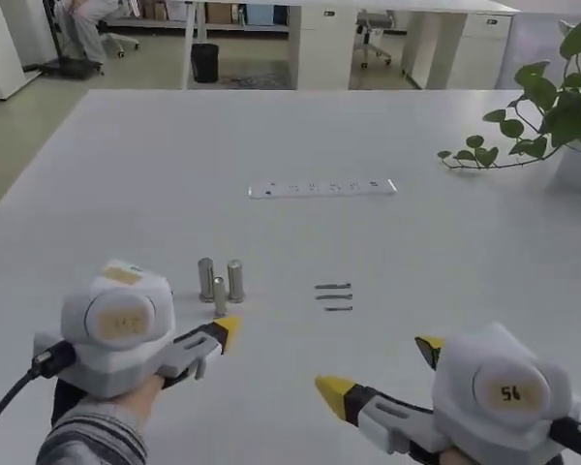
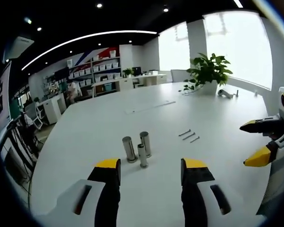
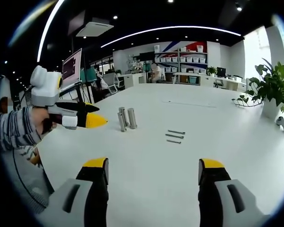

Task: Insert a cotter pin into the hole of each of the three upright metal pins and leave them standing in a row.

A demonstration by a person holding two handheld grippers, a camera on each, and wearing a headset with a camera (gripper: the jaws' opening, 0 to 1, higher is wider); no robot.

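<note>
Wide open, holding nothing: left gripper point(image 1: 219, 334) and right gripper point(image 1: 380, 368). Just past the left gripper, three metal pins point(image 1: 220, 283) standing up, close together. Right of them, straight ahead of the right gripper, three cotter pins point(image 1: 334, 296) lying flat, long way left to right.

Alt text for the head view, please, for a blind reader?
Three metal pins stand clustered on a white table, three cotter pins lying to their right. The left gripper and right gripper, both open, point toward them.
</note>
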